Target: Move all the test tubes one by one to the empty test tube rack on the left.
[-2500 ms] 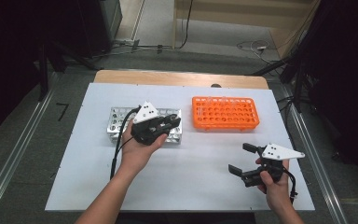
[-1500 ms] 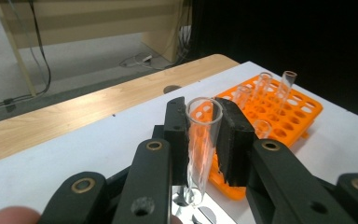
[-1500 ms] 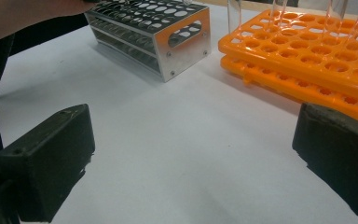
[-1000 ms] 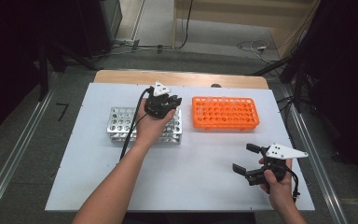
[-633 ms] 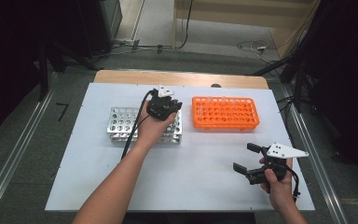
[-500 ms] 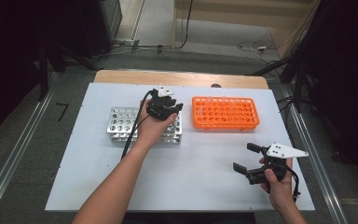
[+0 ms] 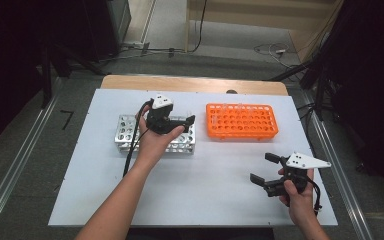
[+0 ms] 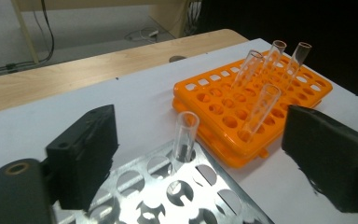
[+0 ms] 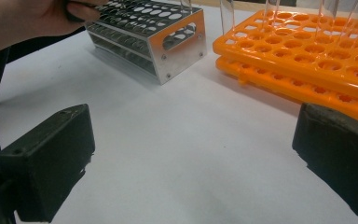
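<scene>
L gripper (image 8: 196, 154), jaws just opened, has let a tube (image 8: 185, 135) stand in metal rack (image 8: 168, 186); R gripper (image 7: 267, 172) open, idle; next likely fetch another from orange rack (image 8: 242, 107).

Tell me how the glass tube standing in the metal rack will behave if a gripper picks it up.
The tube looks like thin clear glass, so it is probably light and fragile under a hard squeeze. Its smooth round wall may slip between the pads. Laid on the table, it would likely roll. It stands alone in the metal rack, leaning a little, so lifting straight up seems safest.

White table (image 7: 205, 200) (two racks (image 7: 155, 135))
</scene>
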Demonstrator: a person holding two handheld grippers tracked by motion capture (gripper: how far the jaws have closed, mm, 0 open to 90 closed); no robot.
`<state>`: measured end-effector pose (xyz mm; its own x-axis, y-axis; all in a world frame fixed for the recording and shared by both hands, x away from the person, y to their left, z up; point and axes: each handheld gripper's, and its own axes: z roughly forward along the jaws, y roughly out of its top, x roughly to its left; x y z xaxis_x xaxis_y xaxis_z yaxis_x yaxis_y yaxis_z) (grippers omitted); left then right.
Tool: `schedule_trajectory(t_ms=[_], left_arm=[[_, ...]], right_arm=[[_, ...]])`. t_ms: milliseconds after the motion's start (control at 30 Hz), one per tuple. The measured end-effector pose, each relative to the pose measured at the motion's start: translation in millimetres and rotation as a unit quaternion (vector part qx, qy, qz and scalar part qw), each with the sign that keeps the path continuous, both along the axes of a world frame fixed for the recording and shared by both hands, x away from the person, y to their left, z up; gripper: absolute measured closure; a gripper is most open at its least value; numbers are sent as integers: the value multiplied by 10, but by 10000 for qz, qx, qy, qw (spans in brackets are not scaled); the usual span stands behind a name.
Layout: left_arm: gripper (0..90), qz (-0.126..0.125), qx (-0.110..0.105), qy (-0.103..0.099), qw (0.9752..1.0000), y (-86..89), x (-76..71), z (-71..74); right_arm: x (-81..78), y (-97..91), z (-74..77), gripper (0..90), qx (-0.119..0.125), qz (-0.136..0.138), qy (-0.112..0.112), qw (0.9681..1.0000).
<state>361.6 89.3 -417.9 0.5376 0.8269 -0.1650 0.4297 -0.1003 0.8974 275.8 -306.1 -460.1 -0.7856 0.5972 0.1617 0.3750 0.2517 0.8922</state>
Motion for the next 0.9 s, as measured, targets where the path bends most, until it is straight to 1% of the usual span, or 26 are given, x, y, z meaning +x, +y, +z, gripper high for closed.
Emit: schedule_trajectory(t_ms=[100,200,333,400,633,700,900], left_arm=[[9,-129,47,-10,9999,21,-128,-23],[0,-250,31,-94,9996,59,-245,-40],[0,-348,-4,-151,9993,97,-394,-45],[0,-343,-17,-192,9992,117,-467,-48],[0,-304,-166,-280,9990,212,-720,-79],[0,-294,-109,-308,9990,235,-799,-92],[0,-308,-171,-373,9987,297,-990,-114]], right_arm=[[11,0,2,0,27,-5,3,10000],[21,-1,8,0,39,-30,9,10000],[32,-3,12,0,39,-53,21,10000],[40,-1,11,0,30,-49,21,10000],[77,-1,10,0,11,-88,32,10000],[87,10,14,0,-25,-75,13,10000],[162,46,34,0,-8,-91,64,9999]])
